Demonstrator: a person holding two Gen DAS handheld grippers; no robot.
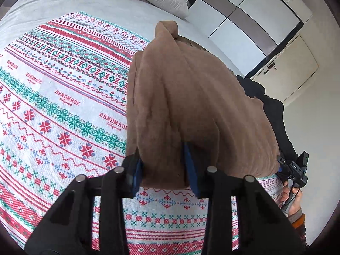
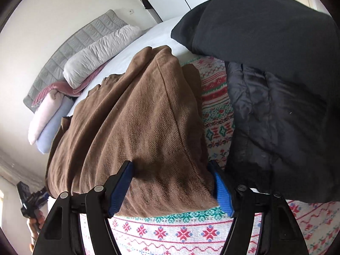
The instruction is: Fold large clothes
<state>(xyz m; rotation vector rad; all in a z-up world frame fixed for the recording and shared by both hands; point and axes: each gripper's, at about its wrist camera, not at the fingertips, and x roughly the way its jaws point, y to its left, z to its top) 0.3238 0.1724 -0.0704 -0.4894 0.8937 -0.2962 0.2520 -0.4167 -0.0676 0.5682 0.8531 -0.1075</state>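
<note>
A brown garment lies folded in a thick bundle on the patterned bedspread. My left gripper straddles its near edge, blue pads on either side of a thick fold, jaws wide. In the right wrist view the same brown garment fills the gap of my right gripper, its blue pads pressing against both sides of the bundle's near end. The right gripper also shows at the far right of the left wrist view.
Folded black clothes are stacked just right of the brown garment. Pillows and rolled blankets lie at the grey headboard. A white and brown wardrobe stands beyond the bed.
</note>
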